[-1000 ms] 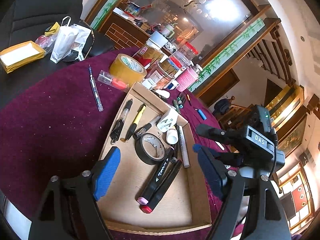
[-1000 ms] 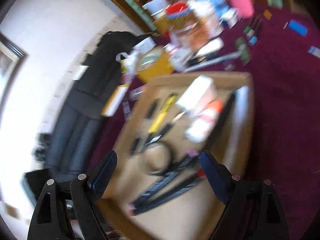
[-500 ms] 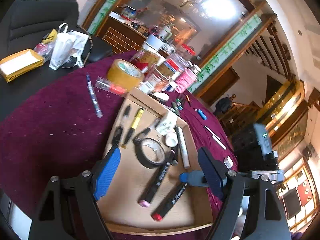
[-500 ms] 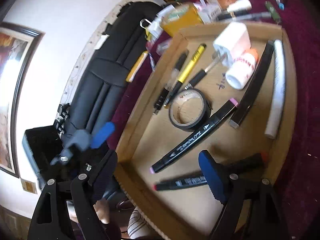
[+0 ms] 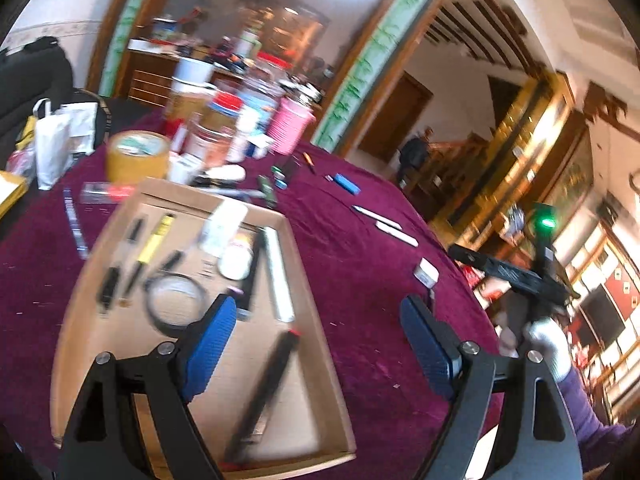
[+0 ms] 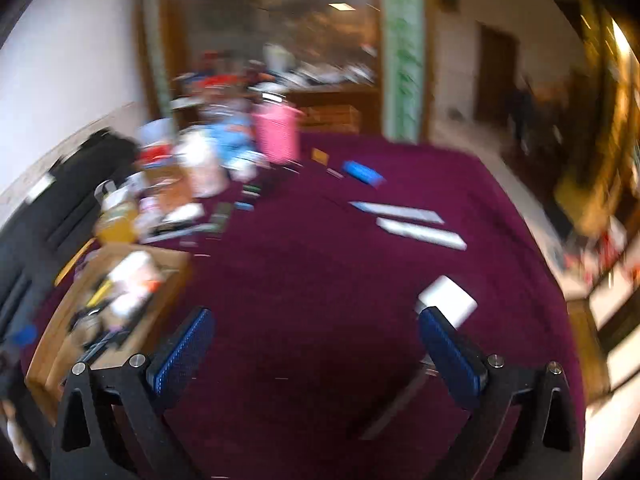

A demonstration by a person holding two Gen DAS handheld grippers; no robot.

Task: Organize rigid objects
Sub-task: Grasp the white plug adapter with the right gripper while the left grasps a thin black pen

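My left gripper point(image 5: 316, 320) hangs over the right rim of the cardboard tray point(image 5: 308, 280); its jaws are opening and nothing is between them. In the tray lie pens, black markers point(image 5: 264, 392), a black tape roll point(image 5: 174, 304) and a white bottle point(image 5: 236, 264). My right gripper point(image 6: 316, 332) is over bare purple cloth, jaws opening wide with nothing between them. A small white box point(image 6: 450, 300) lies just beyond its right finger. Two white sticks point(image 6: 400, 212) and a blue item point(image 6: 362, 172) lie farther off. The tray point(image 6: 52, 320) is at that view's left.
Jars, a pink cup point(image 5: 290, 126) and a brown tape roll point(image 5: 136, 154) crowd the table's far side. A white bag point(image 5: 52, 140) and a black chair stand at the left. The table edge drops off on the right, where a gloved hand point(image 5: 546, 344) shows.
Both views have swung right, away from the tray's middle. The right gripper has left the tray for the open cloth and its jaws stand wider. The markers stay in the tray.
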